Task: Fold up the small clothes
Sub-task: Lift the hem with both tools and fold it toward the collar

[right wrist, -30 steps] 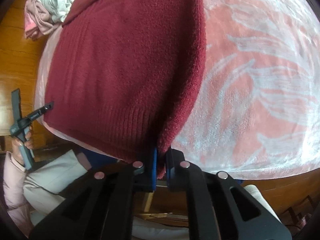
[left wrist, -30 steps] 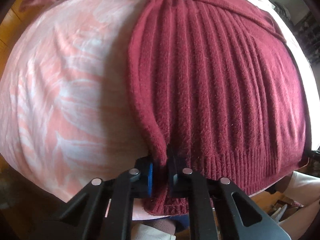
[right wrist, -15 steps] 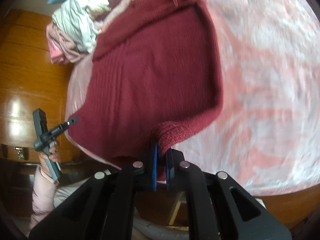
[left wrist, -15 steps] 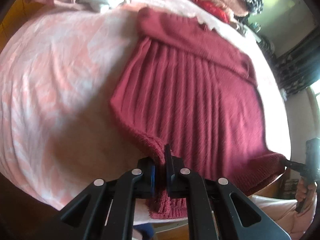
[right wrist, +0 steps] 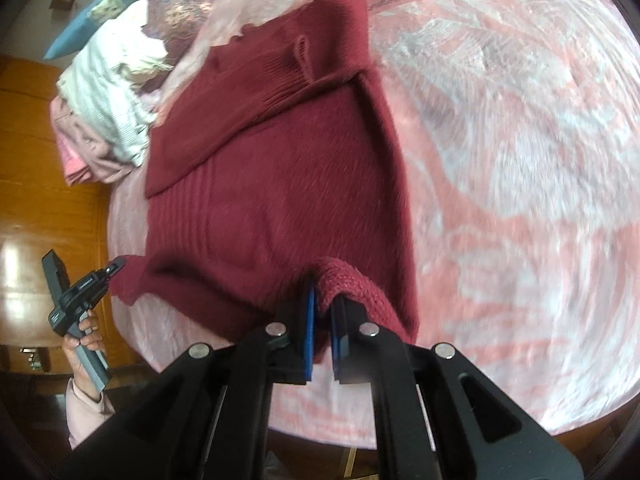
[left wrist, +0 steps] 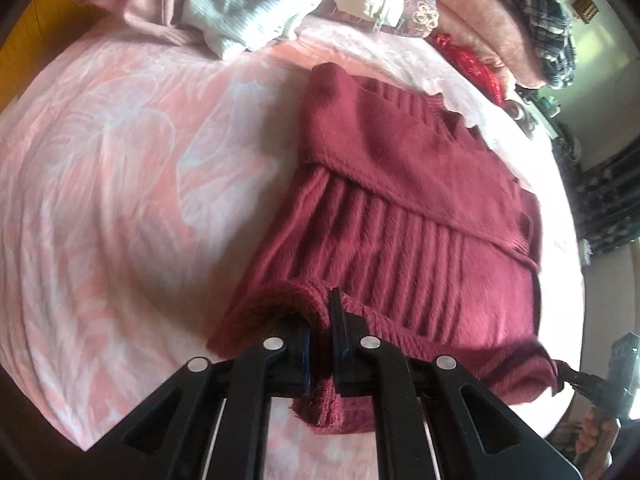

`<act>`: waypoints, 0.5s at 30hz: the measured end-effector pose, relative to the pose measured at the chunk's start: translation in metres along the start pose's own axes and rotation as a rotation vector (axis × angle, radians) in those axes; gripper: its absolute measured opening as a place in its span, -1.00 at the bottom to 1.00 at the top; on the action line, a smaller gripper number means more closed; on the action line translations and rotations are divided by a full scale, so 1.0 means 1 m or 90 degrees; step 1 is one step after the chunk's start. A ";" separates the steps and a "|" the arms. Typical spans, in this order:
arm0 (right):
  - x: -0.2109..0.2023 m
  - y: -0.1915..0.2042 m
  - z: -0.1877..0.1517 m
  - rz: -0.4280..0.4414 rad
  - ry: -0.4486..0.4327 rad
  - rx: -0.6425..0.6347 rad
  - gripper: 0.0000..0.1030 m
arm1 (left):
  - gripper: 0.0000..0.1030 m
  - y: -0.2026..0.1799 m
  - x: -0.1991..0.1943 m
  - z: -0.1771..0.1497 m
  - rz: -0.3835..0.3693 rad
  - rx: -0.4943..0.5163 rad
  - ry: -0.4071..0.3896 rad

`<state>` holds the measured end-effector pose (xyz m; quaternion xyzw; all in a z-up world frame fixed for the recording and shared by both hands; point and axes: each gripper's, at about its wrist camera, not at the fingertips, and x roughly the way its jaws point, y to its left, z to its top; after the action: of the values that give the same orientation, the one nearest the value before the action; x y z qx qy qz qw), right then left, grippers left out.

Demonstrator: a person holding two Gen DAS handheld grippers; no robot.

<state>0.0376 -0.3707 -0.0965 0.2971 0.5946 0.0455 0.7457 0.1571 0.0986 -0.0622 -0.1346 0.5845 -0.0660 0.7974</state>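
Pink patterned bedspread, blue pillow.

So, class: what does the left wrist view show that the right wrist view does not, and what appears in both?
Left wrist view only: a plaid cloth on the far pile, and the right gripper pinching the sweater's far hem corner.
Right wrist view only: a blue pillow, wooden furniture, and the left gripper held in a hand.
Both: the red sweater on the pink blanket, its hem clamped in shut jaws, and a clothes pile.
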 end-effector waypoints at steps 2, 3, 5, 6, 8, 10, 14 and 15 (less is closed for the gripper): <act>0.009 -0.001 0.013 -0.008 0.004 0.011 -0.90 | -0.85 -0.001 0.010 0.009 0.010 -0.004 0.004; 0.013 -0.001 0.020 -0.013 0.006 0.012 -0.90 | -0.85 0.000 0.013 0.012 0.013 -0.006 0.007; 0.018 -0.004 0.026 -0.017 0.011 0.023 -0.90 | -0.85 0.002 0.024 0.021 0.018 -0.020 0.013; 0.019 -0.006 0.030 -0.015 0.014 0.029 -0.89 | -0.84 0.003 0.030 0.025 0.018 -0.025 0.019; 0.024 -0.016 0.038 -0.013 0.020 0.053 -0.85 | -0.80 0.005 0.041 0.030 0.026 -0.031 0.031; 0.024 -0.023 0.041 -0.012 0.022 0.063 -0.81 | -0.73 0.007 0.050 0.034 0.030 -0.038 0.043; 0.011 -0.030 0.052 -0.061 -0.025 0.055 -0.27 | -0.64 0.013 0.056 0.041 0.020 -0.061 0.059; 0.006 -0.034 0.055 -0.057 -0.037 0.054 -0.29 | -0.51 0.015 0.053 0.044 0.015 -0.066 0.056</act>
<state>0.0793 -0.4178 -0.1121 0.3025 0.5866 -0.0221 0.7509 0.2141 0.1048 -0.1029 -0.1660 0.6232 -0.0319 0.7636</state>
